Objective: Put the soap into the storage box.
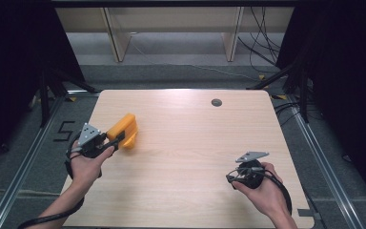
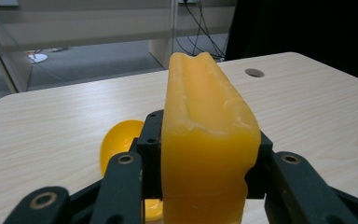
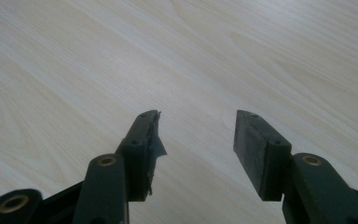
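Setting: pale wood-grain worktop (image 1: 190,157) on a grey floor, dark curtains at both sides, light wooden shelving beyond the far edge.
Worktop features: small round dark grommet (image 1: 216,102) near the far edge, right of centre; otherwise bare wood.
Left gripper (image 1: 116,140): near the left edge, about midway along it, jaws pinching a waxy orange-yellow block with a grooved top (image 2: 205,154) from both sides.
Block position: held in the jaws and stretching away toward the far edge; cannot tell from above whether lifted clear or resting on the wood.
Second item: rounded glossy yellow plastic piece (image 2: 119,144) just behind and below the block, partly hidden by it; cannot tell whether joined to the block or separate.
Right gripper (image 3: 196,140): near the near right corner, jaws spread apart with nothing between them, pointing at bare wood.
Progress: grasp of the block looks secured; carrying and setting down judged as yet to come, destination not evident.
Open room: wide bare stretch across the centre and toward the far edge and right edge, well apart from the grommet.
Edge caution: block close to the left edge, so safest travel judged inward, toward the centre.
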`<state>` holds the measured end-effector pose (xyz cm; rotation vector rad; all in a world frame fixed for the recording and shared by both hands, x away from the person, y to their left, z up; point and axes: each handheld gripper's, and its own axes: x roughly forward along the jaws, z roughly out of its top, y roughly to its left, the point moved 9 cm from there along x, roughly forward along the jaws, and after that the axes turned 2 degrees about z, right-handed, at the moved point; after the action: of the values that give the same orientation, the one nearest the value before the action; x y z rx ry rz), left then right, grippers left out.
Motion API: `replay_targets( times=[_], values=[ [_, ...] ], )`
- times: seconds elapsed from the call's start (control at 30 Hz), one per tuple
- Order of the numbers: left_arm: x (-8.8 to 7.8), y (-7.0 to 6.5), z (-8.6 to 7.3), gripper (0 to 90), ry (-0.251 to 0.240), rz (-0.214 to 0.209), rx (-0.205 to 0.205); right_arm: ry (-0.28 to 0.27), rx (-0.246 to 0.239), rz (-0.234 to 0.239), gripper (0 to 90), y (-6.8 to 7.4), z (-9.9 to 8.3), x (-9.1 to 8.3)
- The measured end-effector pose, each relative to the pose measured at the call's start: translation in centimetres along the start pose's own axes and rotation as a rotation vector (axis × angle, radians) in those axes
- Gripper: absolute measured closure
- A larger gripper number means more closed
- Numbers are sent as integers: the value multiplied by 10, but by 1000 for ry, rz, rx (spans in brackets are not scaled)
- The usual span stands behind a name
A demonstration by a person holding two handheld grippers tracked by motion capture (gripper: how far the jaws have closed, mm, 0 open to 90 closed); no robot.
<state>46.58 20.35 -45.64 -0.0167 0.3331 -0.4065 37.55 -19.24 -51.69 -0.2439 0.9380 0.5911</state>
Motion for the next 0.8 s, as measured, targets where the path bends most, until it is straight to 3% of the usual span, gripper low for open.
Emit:
replay_targets(
  times=[0.27,0.47,0.8],
  values=[
    [11,12,2,603,-1,59,-21,26,38,5,501,-1,-8,2],
    [23,15,3,603,-13,111,-53,30,33,12,495,-1,-7,1],
    [42,20,7,603,-36,237,-117,37,24,20,495,0,-8,3]
  ],
)
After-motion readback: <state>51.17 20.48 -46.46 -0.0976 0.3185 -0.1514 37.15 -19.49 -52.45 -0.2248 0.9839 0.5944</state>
